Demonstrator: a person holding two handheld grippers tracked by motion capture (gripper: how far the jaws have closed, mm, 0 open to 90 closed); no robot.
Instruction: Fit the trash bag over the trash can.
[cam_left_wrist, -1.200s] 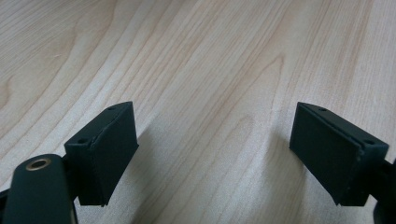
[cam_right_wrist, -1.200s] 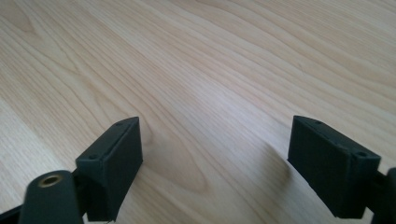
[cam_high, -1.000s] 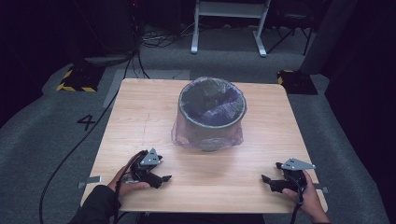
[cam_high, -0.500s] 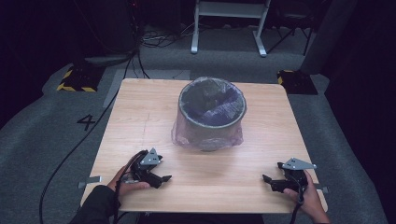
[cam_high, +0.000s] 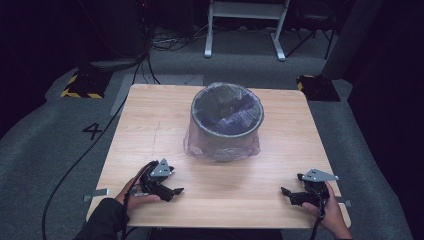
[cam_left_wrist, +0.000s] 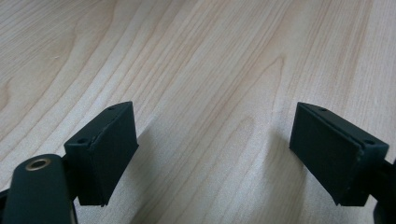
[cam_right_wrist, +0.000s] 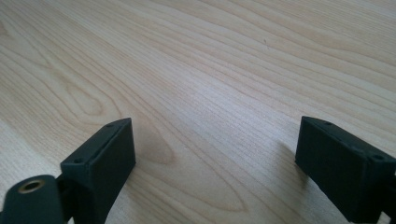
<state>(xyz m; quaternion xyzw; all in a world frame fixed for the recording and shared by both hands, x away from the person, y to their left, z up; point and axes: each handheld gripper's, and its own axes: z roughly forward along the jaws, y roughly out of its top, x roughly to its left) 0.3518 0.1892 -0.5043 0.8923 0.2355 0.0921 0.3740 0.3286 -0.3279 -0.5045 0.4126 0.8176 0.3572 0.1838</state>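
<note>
Both tools parked at the near edge of the light wooden table (cam_high: 150, 125), nothing held. Left gripper (cam_high: 172, 190) sits near-left, jaws spread wide with only bare wood grain between them in the left gripper view (cam_left_wrist: 212, 140). Right gripper (cam_high: 289, 194) sits near-right, jaws likewise wide apart over bare wood in the right gripper view (cam_right_wrist: 215, 154)

Work piece: round grey bin lined with a translucent plastic bag (cam_high: 225, 122), upright in the middle of the table, slightly toward the far side, bag skirt bunched around its base. It stands well apart from both grippers

Key geometry: bin lies far and inward from each tool, i.e. far-right of the left gripper, far-left of the right one. Bin axis is vertical, rim is round, so no preferred approach side. Left gripper looks marginally nearer; the gap is close to symmetric. My read: reach hasn't started, either hand could lead
</note>
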